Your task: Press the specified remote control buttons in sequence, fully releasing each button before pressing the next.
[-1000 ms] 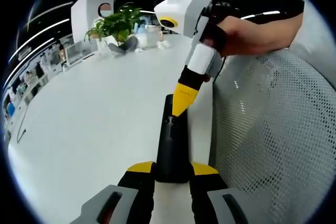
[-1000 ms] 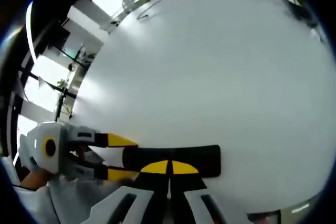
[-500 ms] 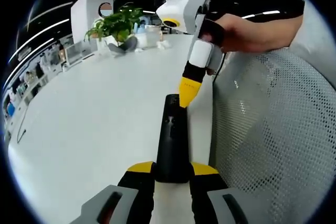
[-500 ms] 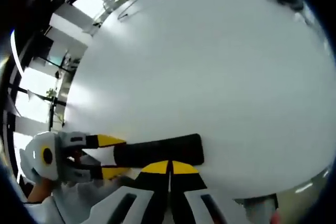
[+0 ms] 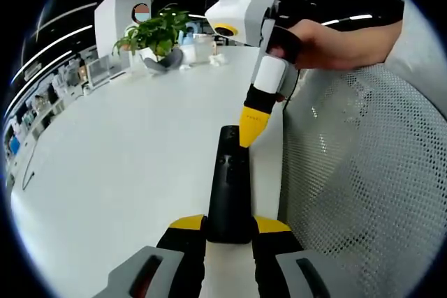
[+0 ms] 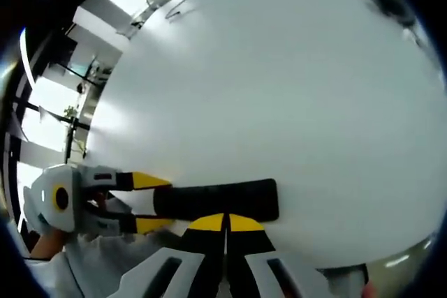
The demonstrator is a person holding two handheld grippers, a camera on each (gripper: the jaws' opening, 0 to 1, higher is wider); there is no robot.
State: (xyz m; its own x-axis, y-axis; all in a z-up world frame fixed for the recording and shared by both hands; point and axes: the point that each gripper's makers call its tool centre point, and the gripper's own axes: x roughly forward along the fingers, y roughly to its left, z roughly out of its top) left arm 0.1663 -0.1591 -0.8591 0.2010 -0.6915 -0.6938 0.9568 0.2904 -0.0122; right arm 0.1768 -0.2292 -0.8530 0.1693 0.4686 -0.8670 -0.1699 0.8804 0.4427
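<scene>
White tabletop (image 5: 126, 165) is seen in both views, broad and mostly bare around the work area. At its far end in the left gripper view a potted plant (image 5: 155, 33) is set, with a white pillar-like unit (image 5: 119, 12) behind it and small white items clustered beside it. A white mesh chair back (image 5: 363, 172) is seen on the right of that view, just past the table edge.

Black remote control (image 5: 229, 186) is laid flat on the table near that edge. Its near end is clamped between the yellow-tipped jaws of the left gripper (image 5: 229, 225), which are closed narrowly against its two sides. In the right gripper view the same remote (image 6: 216, 200) is seen lying crosswise, with the left gripper (image 6: 143, 202) coming in from the left and gripping one end.

Right gripper (image 5: 250, 134) is seen in the left gripper view, held by a hand (image 5: 321, 43) and angled down at the far end of the remote. Its jaws are brought together into a single yellow point. The tip is shown at or just over the remote's far edge; contact cannot be confirmed. In its own view the right gripper (image 6: 225, 222) is seen with jaws pressed tip to tip, nothing between them, directly over the remote's long edge.
</scene>
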